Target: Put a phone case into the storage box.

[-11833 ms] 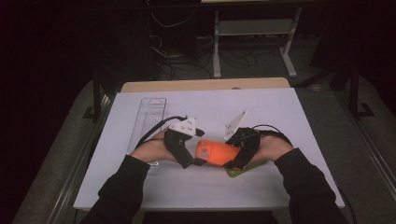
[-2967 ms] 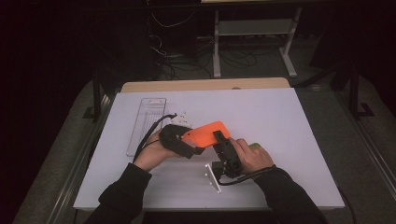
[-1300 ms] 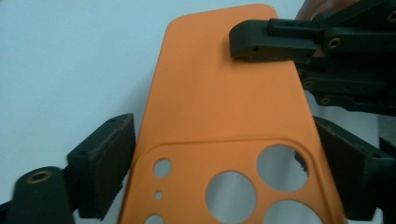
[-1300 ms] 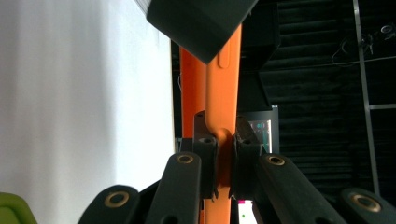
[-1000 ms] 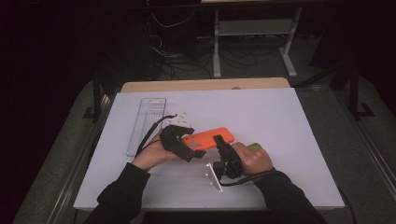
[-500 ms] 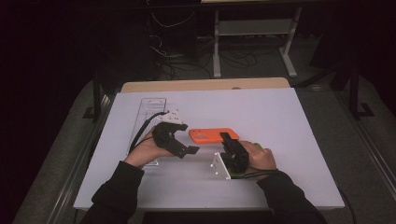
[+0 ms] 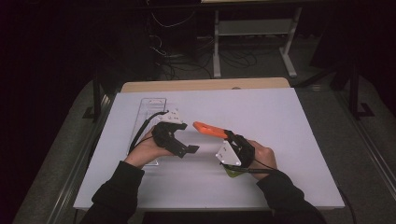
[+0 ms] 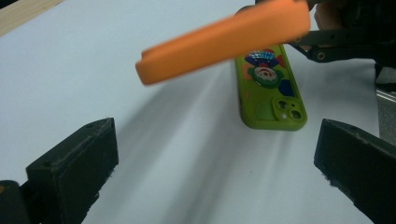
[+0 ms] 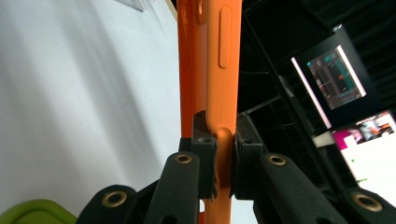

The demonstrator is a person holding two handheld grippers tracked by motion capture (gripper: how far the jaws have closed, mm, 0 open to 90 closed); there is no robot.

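Green phone case (image 8: 273, 91): flat on white table (image 7: 289, 121), under right hand. Right hand-held gripper (image 9: 218, 154): clamped on orange phone case (image 7: 210, 130), raised off table. Left hand-held gripper (image 7: 183, 140): jaws apart, empty. Clear tray (image 7: 148, 108): far left.

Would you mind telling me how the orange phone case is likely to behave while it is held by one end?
The orange phone case probably stays fairly stiff: it juts out straight from the right tool, clamped at one end. It looks light, a thin shell held level by a narrow pinch. It may be slightly soft, since its edge bulges between the pads.
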